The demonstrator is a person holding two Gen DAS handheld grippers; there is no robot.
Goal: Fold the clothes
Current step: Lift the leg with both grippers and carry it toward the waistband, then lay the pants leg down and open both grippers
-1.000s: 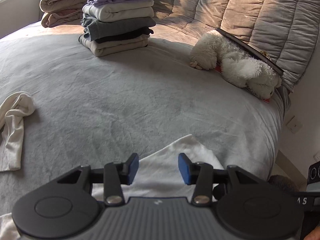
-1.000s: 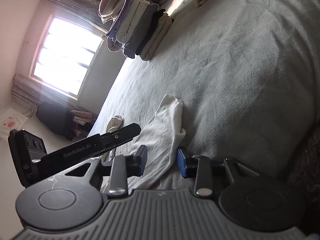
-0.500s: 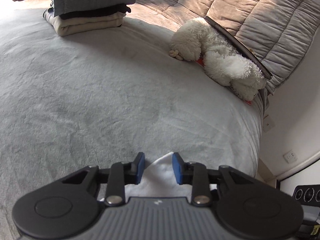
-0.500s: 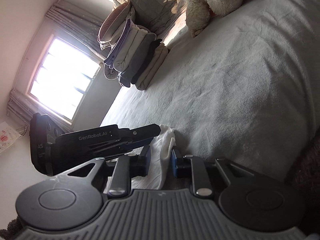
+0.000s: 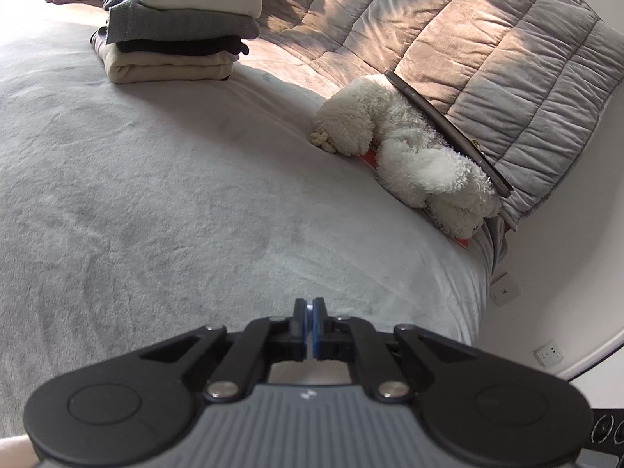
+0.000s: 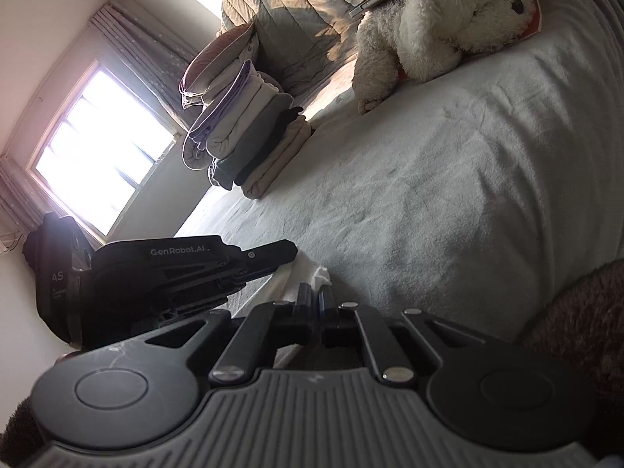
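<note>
Both claws are closed down at the near edge of the bed covered in a grey plush blanket (image 5: pixel 195 202). The left claw (image 5: pixel 311 323) has its blue pads pressed together; a sliver of pale cloth seems caught between them, though that is hard to make out. The right claw (image 6: pixel 316 299) is pinched narrow on the white cotton garment (image 6: pixel 318 275), whose crumpled corner pokes up just beyond its tips, beside the other black claw body. Farther back sits a stack of folded clothes (image 5: pixel 175 27), well apart from a white fluffy plush dog (image 5: pixel 405 148) lying against the quilted grey headboard cushion (image 5: pixel 487 50).
</note>
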